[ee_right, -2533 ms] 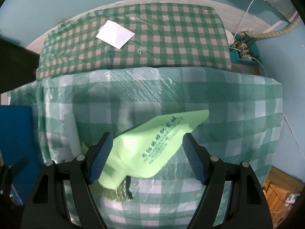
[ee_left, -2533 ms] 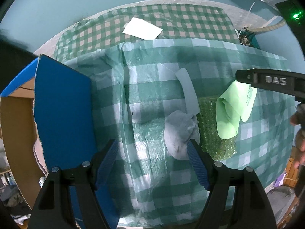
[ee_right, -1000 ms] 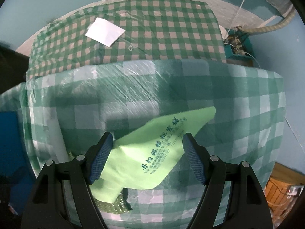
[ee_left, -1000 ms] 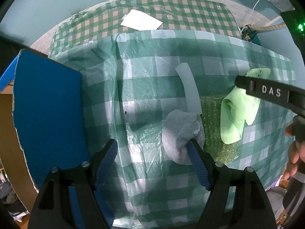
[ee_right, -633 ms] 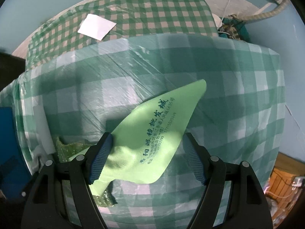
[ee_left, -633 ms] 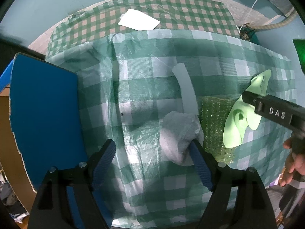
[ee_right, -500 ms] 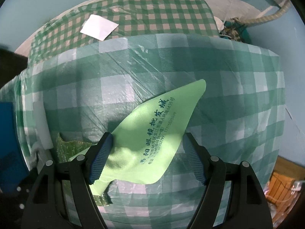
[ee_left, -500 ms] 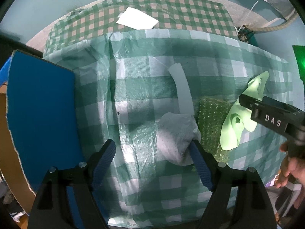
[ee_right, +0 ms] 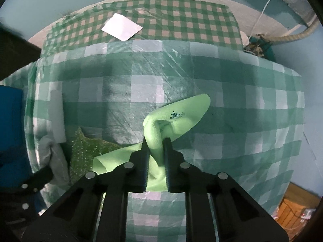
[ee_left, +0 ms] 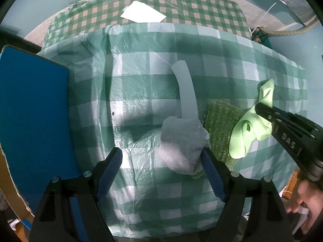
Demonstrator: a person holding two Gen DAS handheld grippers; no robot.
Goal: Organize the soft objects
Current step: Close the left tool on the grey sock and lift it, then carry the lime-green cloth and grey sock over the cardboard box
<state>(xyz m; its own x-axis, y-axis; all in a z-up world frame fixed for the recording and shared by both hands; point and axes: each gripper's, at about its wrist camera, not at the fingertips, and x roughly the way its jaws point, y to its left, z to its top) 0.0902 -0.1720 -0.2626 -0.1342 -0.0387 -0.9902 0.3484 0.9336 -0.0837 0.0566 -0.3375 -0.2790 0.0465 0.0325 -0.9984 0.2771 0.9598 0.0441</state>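
Observation:
My right gripper (ee_right: 156, 143) is shut on a light green cloth (ee_right: 177, 119) with dark printed letters, bunched between its jaws over the checked table. The cloth also shows in the left wrist view (ee_left: 250, 133), held by the right gripper (ee_left: 262, 109). My left gripper (ee_left: 161, 157) is open and empty, with a crumpled grey cloth (ee_left: 181, 143) lying just inside its right finger. A green glittery sponge pad (ee_left: 220, 127) lies flat between the two cloths. A pale foam strip (ee_left: 186, 92) lies beyond the grey cloth.
A blue cardboard box flap (ee_left: 32, 109) stands at the table's left edge. A white paper square (ee_right: 121, 28) lies on the small-checked surface behind. The table is covered in green checked plastic sheet (ee_right: 242, 104).
My right gripper has shut on the green cloth, bunching it up. The left gripper stays open beside the grey cloth and has barely shifted.

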